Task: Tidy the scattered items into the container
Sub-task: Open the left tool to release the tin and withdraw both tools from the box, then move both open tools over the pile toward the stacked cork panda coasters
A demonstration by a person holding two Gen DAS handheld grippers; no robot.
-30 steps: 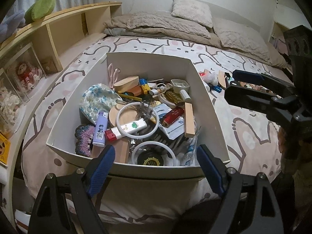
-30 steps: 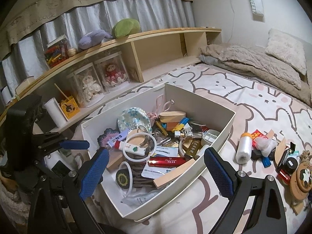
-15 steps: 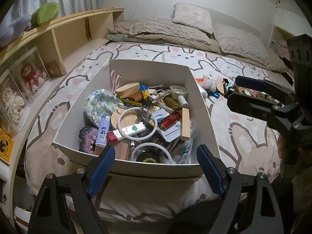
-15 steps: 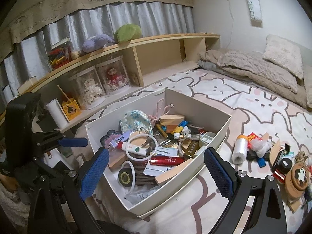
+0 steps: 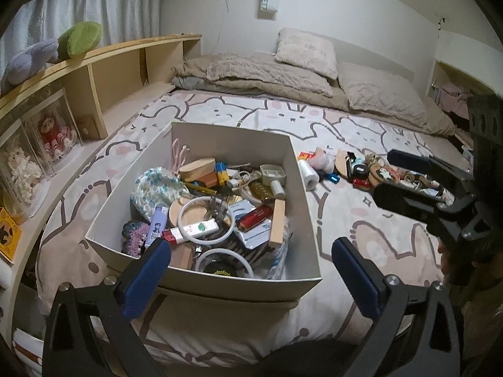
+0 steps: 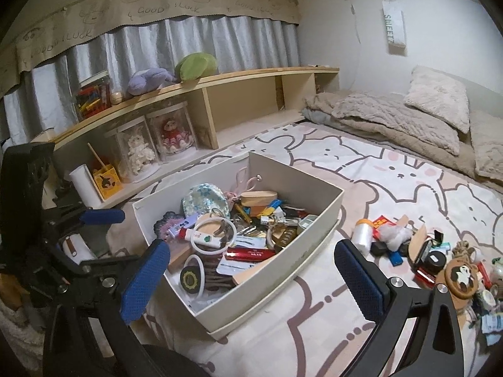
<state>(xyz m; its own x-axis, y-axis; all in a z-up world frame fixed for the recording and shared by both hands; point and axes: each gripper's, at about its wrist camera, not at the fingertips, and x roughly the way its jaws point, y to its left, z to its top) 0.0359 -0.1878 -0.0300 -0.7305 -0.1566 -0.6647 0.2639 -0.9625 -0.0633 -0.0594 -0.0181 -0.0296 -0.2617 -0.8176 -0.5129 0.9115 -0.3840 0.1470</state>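
Both hand-held grippers spread wide, holding nothing, above the bed.
The left hand-held gripper (image 5: 248, 270) faces the container (image 5: 220, 279) at frame centre. Only the right hand-held gripper (image 6: 251, 273) view shows the scattered items (image 6: 433, 254) fully, at right, beside the container (image 6: 283, 270).

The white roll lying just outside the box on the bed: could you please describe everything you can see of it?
The white roll looks like a small cylinder of translucent white plastic film with an orange end, seen in the right wrist view. It lies on the bunny-print bedsheet, beside the right wall of the box, at the near edge of the scattered pile. A crumpled white wad sits close beside it. Neither gripper touches it.
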